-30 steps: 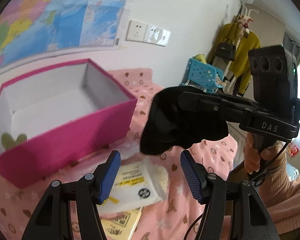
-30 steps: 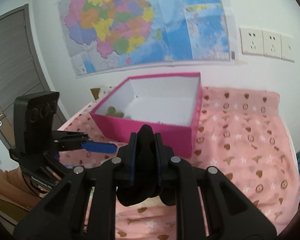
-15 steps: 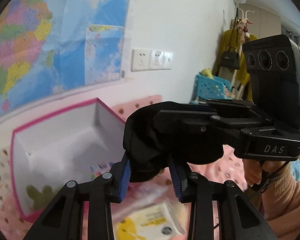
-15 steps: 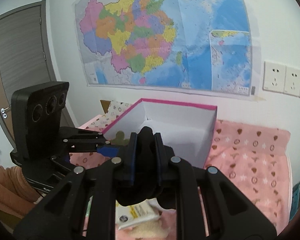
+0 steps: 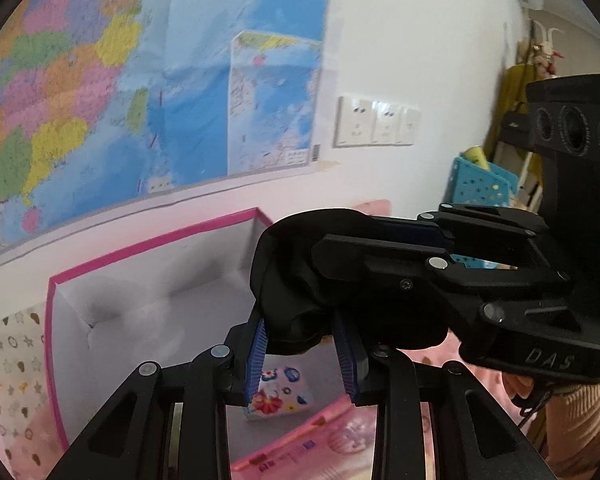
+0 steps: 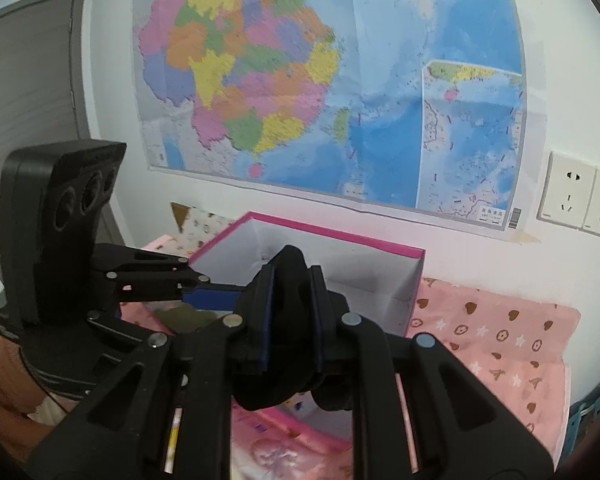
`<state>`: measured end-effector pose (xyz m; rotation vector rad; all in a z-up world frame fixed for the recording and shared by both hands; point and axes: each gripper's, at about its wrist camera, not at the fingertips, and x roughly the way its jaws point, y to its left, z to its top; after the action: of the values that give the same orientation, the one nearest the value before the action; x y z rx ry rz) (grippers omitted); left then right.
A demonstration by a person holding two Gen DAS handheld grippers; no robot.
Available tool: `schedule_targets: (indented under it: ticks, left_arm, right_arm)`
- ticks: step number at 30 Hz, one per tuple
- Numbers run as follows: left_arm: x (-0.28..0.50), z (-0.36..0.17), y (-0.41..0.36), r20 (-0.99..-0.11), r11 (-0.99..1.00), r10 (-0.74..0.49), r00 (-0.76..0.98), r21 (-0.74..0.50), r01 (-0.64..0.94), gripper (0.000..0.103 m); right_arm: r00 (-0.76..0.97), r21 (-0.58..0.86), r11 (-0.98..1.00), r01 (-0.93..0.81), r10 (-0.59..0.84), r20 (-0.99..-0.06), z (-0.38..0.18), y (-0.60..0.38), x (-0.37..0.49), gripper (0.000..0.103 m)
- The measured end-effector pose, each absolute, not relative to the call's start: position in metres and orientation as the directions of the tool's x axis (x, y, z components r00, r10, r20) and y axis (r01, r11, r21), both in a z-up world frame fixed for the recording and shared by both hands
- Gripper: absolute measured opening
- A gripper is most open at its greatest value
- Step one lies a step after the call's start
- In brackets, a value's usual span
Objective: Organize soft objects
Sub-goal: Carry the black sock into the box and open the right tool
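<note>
Two hand-held grippers grip one bundle of black cloth (image 5: pixel 296 276) between them, held in the air in front of an open pink box (image 5: pixel 152 248) with a white lining. The left gripper (image 5: pixel 302 354) has its blue-padded fingers (image 5: pixel 256 354) pinching the lower fold of the cloth, having just closed on it; the right gripper (image 6: pixel 291 318) clamps the same cloth from the other side, its fingers (image 6: pixel 266 316) drawn close with the fabric bulging above and below them. The box stands on a pink patterned bedspread (image 6: pixel 496 344) against a white wall, under a large coloured map (image 6: pixel 320 92) and beside a row of wall sockets (image 5: pixel 376 124). A flower-printed packet (image 5: pixel 280 394) lies below the cloth. A peach knitted sleeve (image 5: pixel 576 432) shows at the right gripper's handle.
</note>
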<state>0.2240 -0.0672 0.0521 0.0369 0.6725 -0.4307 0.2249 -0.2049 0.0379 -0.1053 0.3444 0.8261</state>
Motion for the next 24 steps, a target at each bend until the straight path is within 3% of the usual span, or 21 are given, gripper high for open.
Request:
schedule_targets:
  ticks: [6, 9, 12, 14, 24]
  left_arm:
    - [0.241, 0.033, -0.063, -0.660, 0.934, -0.324, 0.678, -0.107, 0.342, 0.033]
    - [0.248, 0.015, -0.062, -0.712, 0.937, -0.300, 0.635, -0.097, 0.334, 0.048]
    - [0.248, 0.003, -0.059, -0.745, 0.948, -0.258, 0.615, -0.071, 0.311, 0.056]
    - [0.245, -0.001, -0.053, -0.751, 0.947, -0.266, 0.604, -0.089, 0.307, 0.056]
    - [0.216, 0.018, -0.030, -0.707, 0.944, -0.308, 0.637, -0.142, 0.299, 0.057]
  right_arm:
    - [0.644, -0.024, 0.693, -0.721, 0.657, -0.392, 0.018, -0.187, 0.247, 0.019]
    - [0.614, -0.023, 0.680, -0.733, 0.647, -0.451, 0.001, -0.181, 0.257, 0.021]
    - [0.596, -0.008, 0.683, -0.731, 0.632, -0.496, -0.012, -0.181, 0.260, 0.031]
    - [0.591, 0.020, 0.687, -0.726, 0.639, -0.492, -0.015, -0.189, 0.258, 0.043]
    - [0.553, 0.147, 0.677, -0.721, 0.690, -0.467, -0.014, -0.226, 0.230, 0.043]
